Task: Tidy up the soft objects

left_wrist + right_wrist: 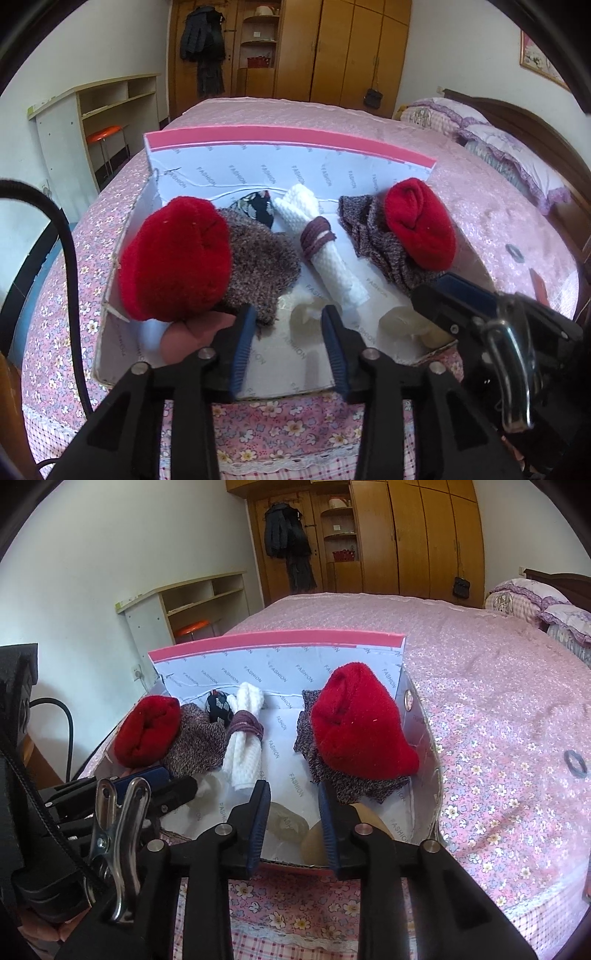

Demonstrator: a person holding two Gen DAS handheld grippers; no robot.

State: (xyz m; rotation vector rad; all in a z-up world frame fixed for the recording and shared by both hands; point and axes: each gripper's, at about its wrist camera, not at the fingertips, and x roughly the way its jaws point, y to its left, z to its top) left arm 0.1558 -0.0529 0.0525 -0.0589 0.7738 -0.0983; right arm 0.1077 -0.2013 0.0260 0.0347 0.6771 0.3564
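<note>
Both tools, left tool (288, 314) and right tool (293, 790), angled down over box (258, 170), jaws parted, empty.

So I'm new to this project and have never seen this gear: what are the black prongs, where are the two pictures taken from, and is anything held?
The prongs are handheld two-finger grippers; a person holds one in each hand. Each picture comes from a camera mounted on a gripper, looking along its fingers. The left gripper and right gripper both stand open with nothing pinched. Before them a white box sits on a pink bed, holding two red socks, speckled knit pieces and a white cloth roll tied with a band.
</note>
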